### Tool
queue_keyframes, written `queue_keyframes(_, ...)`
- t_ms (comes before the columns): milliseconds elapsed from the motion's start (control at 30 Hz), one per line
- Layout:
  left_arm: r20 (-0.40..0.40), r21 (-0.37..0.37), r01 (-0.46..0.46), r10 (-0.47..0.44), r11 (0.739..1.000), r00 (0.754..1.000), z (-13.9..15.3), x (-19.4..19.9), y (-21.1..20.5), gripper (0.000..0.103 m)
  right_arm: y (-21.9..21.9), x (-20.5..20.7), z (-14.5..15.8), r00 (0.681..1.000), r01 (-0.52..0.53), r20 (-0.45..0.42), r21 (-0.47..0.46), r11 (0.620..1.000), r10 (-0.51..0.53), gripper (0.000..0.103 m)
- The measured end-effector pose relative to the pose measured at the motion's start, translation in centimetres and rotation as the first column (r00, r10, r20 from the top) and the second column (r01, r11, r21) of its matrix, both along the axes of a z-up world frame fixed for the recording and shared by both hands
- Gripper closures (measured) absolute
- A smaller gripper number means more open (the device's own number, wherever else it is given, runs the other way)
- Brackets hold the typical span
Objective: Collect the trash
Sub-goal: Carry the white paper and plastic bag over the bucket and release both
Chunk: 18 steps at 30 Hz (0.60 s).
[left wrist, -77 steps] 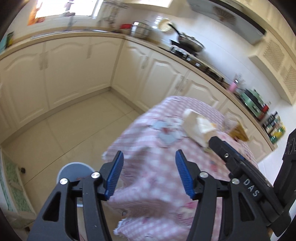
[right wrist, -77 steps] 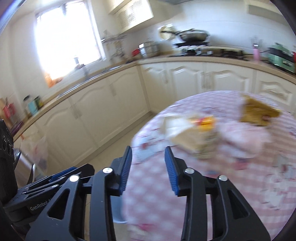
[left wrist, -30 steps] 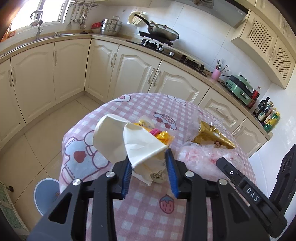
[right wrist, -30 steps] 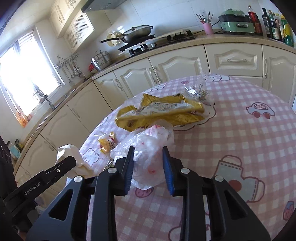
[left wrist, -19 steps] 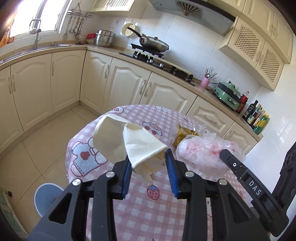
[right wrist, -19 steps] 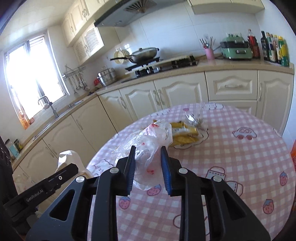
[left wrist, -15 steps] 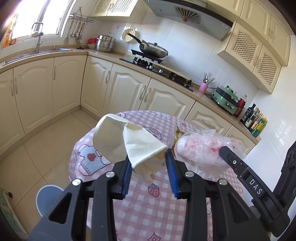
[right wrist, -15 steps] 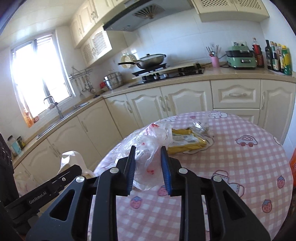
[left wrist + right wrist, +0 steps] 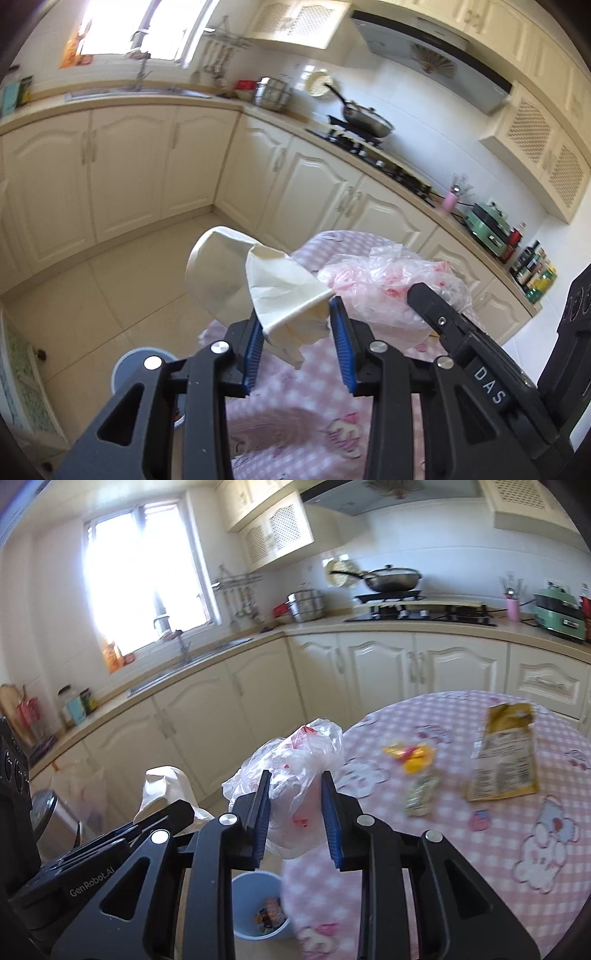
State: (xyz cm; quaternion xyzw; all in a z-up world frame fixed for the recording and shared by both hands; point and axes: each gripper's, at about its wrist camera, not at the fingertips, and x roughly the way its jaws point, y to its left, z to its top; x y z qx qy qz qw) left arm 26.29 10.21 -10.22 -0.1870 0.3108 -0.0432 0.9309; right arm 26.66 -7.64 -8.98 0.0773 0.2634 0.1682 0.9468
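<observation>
I note a crumpled cream paper (image 9: 255,284) and clear red-printed plastic bag (image 9: 299,771) held aloft; blue bin (image 9: 258,904) at six o'clock.

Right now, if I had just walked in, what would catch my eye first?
Two black grippers, each clamping trash in mid-air: the left gripper holds a crumpled cream paper bag, the right gripper a clear plastic bag with red marks. Below them a blue bin stands on the floor by the pink checked table, where yellow wrappers lie.
</observation>
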Motion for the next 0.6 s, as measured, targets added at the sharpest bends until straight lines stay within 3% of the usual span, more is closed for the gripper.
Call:
queue_keyframes(267,-0.104,0.004,-0.126,0.125,0.992,0.987,-4.7,-0.6,8.2,0.069,8.7,1.5,-4.4,0.988,-0.133,-0.087,-0.068,0.989,0.127,0.079)
queue_keyframes(600,-0.278,0.014,-0.198,0.194,0.980,0.941,-13.2,1.7,15.7,0.069,15.2,4.3,-11.2,0.964,-0.208,-0.198,-0.148,0.967,0.177,0.079)
